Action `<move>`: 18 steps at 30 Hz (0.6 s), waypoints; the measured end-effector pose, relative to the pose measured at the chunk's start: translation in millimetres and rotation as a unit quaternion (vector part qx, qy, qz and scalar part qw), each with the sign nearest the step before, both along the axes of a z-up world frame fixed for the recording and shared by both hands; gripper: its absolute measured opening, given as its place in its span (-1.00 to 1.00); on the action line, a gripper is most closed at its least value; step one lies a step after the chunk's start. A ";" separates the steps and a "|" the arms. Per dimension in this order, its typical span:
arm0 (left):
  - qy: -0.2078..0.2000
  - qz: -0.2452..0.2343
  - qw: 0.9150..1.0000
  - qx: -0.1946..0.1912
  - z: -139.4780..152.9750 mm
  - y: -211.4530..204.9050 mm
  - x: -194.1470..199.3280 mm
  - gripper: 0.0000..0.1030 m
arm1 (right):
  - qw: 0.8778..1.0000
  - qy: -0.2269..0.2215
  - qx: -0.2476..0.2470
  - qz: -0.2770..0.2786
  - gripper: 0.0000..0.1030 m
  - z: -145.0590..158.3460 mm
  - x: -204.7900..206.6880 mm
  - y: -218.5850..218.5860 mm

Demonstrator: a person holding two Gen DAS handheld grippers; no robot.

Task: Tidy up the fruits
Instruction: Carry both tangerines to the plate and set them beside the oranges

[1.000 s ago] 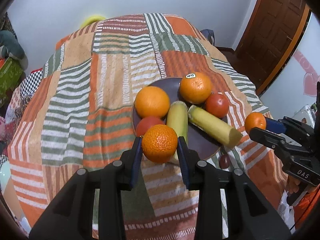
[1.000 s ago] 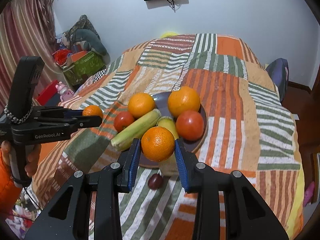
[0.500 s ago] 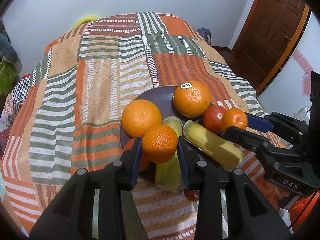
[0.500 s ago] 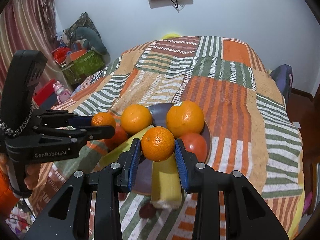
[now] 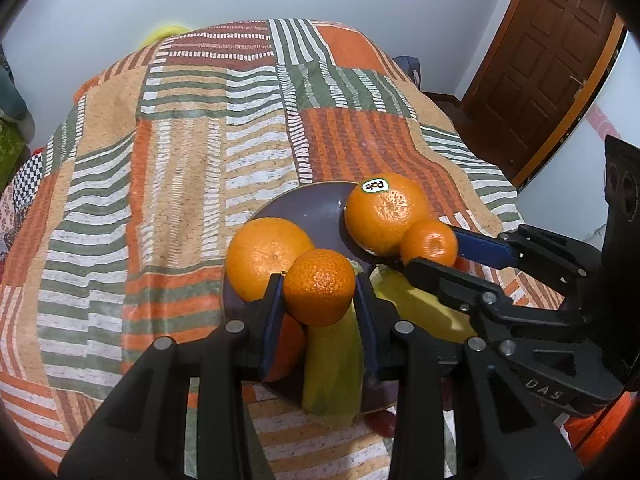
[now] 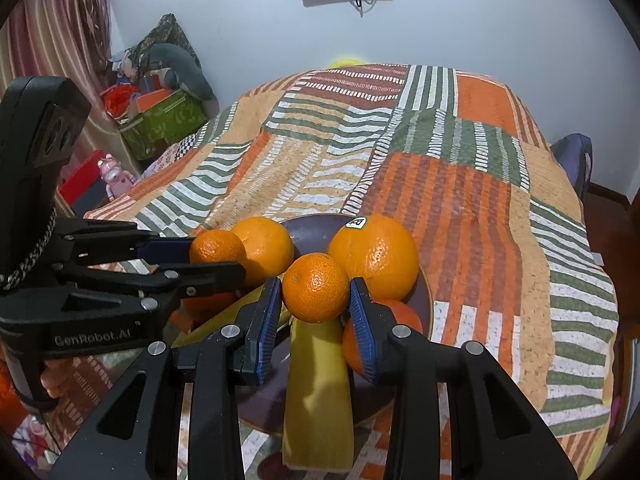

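Since the earlier frames, both grippers have been carried forward and slightly down, so that the plate [image 5: 320, 204], formerly ahead of them, now lies directly beneath the fingertips. Nearest the camera, the left gripper [image 5: 319, 294] is clenched on a small mandarin [image 5: 319, 287], the blue pads pressing both flanks. The right gripper [image 6: 316, 292] is likewise clamped on a second mandarin [image 6: 315, 287]; in the left wrist view this fruit is seen touching the stickered orange [image 5: 386, 212]. Below the held fruit, two yellow-green corn cobs [image 6: 318, 392] lie across the near half of the plate, with a tomato [image 6: 384, 336] partly hidden behind the right finger. Further back, the plain orange [image 5: 268, 258] sits on the left part of the plate and the stickered orange on the right, with bare dark plate between them. A small dark red fruit [image 5: 382, 424] lies on the bedspread [image 5: 180, 152], just off the near rim. Beyond, the striped patchwork runs to the wall. It is judged that both mandarins are positioned for release onto the plate; free space is limited, so rolling off the rim is a risk.
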State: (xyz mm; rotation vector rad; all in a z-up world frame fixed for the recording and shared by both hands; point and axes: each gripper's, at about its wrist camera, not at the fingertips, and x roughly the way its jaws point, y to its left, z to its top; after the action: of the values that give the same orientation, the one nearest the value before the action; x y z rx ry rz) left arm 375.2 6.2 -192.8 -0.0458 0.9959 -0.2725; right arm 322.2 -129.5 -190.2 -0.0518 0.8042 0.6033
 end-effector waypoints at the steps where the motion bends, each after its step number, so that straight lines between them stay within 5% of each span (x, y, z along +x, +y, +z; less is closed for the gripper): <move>1: 0.000 0.000 1.000 -0.001 -0.7 -0.7 0.7 -0.33 | 1.000 0.001 0.001 0.000 -0.38 -1.1 0.5 0.1; 18: -0.001 0.005 1.000 0.002 -9.8 0.9 7.3 -0.32 | 1.000 0.025 0.016 0.003 -0.37 -13.4 9.7 3.8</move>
State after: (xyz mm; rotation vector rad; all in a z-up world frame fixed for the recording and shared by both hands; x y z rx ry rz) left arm 382.5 7.1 -202.5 -0.0466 0.9941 -0.2620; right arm 331.9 -125.7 -203.6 -0.0092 0.8425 0.6259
